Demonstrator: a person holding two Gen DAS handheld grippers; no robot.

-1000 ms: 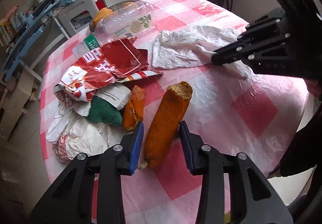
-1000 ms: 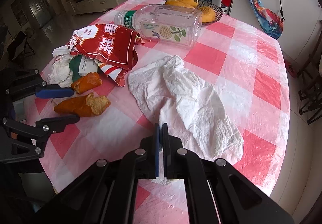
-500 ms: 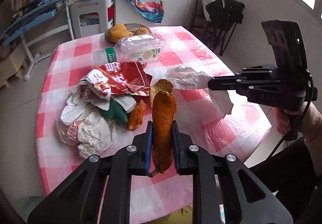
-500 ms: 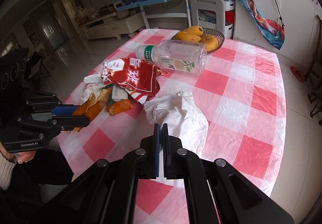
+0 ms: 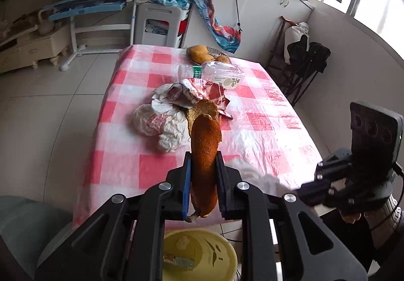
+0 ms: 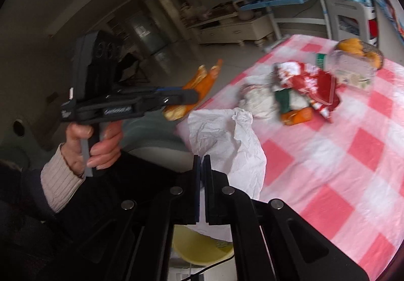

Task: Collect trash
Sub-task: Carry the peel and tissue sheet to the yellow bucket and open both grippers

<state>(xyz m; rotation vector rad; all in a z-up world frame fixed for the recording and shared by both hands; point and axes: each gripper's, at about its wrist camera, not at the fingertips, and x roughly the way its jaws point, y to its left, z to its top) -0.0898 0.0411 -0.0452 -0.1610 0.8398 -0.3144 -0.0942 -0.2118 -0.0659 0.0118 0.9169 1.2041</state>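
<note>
Left gripper (image 5: 203, 175) clamped on orange peel (image 5: 205, 152), right gripper (image 6: 202, 172) pinching white tissue (image 6: 227, 139); centre both over yellow bin (image 5: 202, 253) before releasing

Right gripper (image 6: 202, 167) low in frame, jaws pinched together on a crumpled white tissue (image 6: 227, 137) draping off the edge of the pink checked tablecloth (image 6: 341, 180). Off to the left, left gripper (image 6: 186, 98) held level in a bare hand (image 6: 93, 144), clamped on a long orange peel (image 6: 199, 84) out past the table edge. Yellow bin (image 6: 199, 248) down below, between the fingers. Further back on the cloth: red snack wrapper (image 6: 310, 81), small orange peel piece (image 6: 298, 115), clear plastic bottle (image 6: 351, 66), fruit bowl (image 6: 358, 49). Edges blurred.
</note>
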